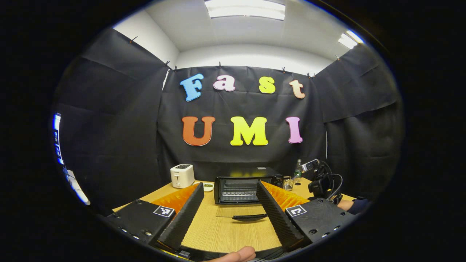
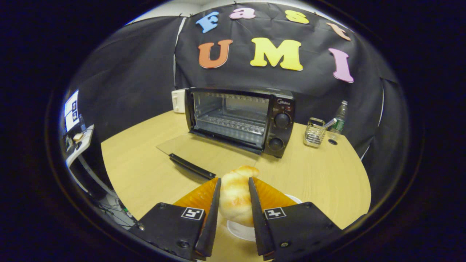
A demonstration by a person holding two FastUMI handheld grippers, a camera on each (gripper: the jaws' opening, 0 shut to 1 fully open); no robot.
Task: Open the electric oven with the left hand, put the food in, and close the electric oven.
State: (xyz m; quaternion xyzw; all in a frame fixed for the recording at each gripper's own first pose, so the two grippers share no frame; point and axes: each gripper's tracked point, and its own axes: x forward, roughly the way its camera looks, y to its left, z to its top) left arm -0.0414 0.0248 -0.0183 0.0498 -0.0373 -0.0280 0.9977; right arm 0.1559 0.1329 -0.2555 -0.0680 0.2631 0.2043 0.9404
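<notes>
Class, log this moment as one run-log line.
oven: door open flat | left tool: open, empty, facing oven | right tool: shut on bread roll above white plate

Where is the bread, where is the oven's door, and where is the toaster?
bread (image 2: 235, 193): right gripper view, on its pale middle between the fingers.
oven door (image 2: 204, 149): right gripper view, on the glass pane lying open on the table.
toaster (image 1: 182, 175): left gripper view, on its white front face.
</notes>
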